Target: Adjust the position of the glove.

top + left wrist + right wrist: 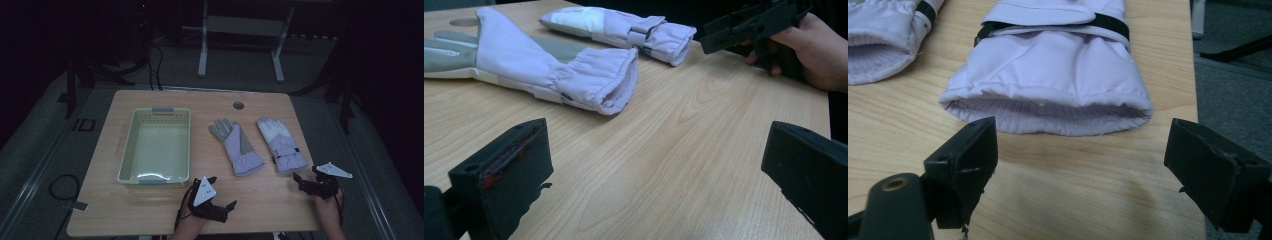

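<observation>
1. Two pale lilac gloves lie flat on the desk [150, 210], fingers toward 12 o'clock and cuffs toward 6 o'clock in the high view.
2. The left glove [236, 145] lies grey palm up, a little right of the desk's middle; the right glove [281, 144] lies just beside it toward 3 o'clock, apart from it, with a white back and a dark strap across the wrist.
3. The right gripper [306, 181] sits at about 5 o'clock from the right glove's cuff, near the desk's front right corner. Its jaws stand wide apart with nothing between them; in the right gripper view the cuff opening [1048, 107] lies just ahead of the jaws, not touched.
4. The left gripper [220, 196] rests near the front edge, at about 7 o'clock from the left glove's cuff. Its jaws are also spread wide and empty; in the left gripper view bare wood lies between them.
5. A pale green basket [131, 150] stands on the desk's left half, at 9 o'clock from the gloves, well apart from both.
6. Hard to make out: the room beyond the desk is nearly black, and only a white frame [202, 50] on the floor at 12 o'clock reads clearly.
7. Cut off: the person's forearms leave the high view at its bottom edge. In the right gripper view the right glove's fingers run off the top, and the left glove [883, 40] shows just a cuff corner at 10 o'clock.
8. In the left gripper view the left glove's fingertips run off the left edge, and the person's right hand [819, 55] is clipped at 2 o'clock.
</observation>
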A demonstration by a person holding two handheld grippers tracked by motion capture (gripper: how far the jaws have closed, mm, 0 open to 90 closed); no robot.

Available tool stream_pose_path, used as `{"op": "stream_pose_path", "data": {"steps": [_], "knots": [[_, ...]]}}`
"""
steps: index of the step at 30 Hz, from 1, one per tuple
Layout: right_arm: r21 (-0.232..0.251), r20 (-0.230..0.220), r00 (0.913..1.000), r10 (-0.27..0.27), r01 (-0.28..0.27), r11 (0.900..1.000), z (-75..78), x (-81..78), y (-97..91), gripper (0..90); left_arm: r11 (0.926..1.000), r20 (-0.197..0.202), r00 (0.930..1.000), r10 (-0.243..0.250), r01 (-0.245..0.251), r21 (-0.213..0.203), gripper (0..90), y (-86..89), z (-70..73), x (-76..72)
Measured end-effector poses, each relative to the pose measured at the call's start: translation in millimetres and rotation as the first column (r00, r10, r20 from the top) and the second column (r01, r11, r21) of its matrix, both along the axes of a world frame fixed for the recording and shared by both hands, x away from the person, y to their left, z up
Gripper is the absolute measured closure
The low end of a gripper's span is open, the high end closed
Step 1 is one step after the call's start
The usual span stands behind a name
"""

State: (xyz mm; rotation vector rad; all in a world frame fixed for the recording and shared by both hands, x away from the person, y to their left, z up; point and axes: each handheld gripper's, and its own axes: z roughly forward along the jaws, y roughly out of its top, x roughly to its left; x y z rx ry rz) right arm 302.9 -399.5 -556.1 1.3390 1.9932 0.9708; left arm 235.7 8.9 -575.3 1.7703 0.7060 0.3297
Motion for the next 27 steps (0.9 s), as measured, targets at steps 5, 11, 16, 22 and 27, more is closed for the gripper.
{"op": "stream_pose_path", "data": {"steps": [5,11,16,22,27], "knots": [[0.010,0.003,1.0000,0.003,-0.003,0.9999,0.1,-0.4,-1.1,13.8,1.0000,-0.006,1.0000,-0.004,0.004,-0.001,0.1,0.5,0.0,0.9],[0.034,-0.008,0.9999,0.012,-0.012,0.9993,1.1,-0.7,-2.8,13.7,0.9996,0.000,0.9997,-0.022,0.022,0.017,0.1,-1.8,0.2,0.4],[0.016,-0.030,0.9979,0.057,-0.057,0.9983,8.8,2.1,0.7,13.3,0.9996,0.001,0.9998,-0.022,0.022,0.018,0.1,-1.8,0.3,0.3],[0.035,-0.045,0.9920,0.118,-0.116,0.9926,25.2,5.8,10.7,11.3,0.9994,0.008,0.9997,-0.022,0.022,0.026,0.1,-2.3,0.4,-0.3],[0.020,-0.019,0.9965,0.081,-0.081,0.9966,40.2,7.7,18.9,15.0,0.9994,0.008,0.9997,-0.023,0.022,0.025,0.1,-2.3,0.4,-0.4]]}}
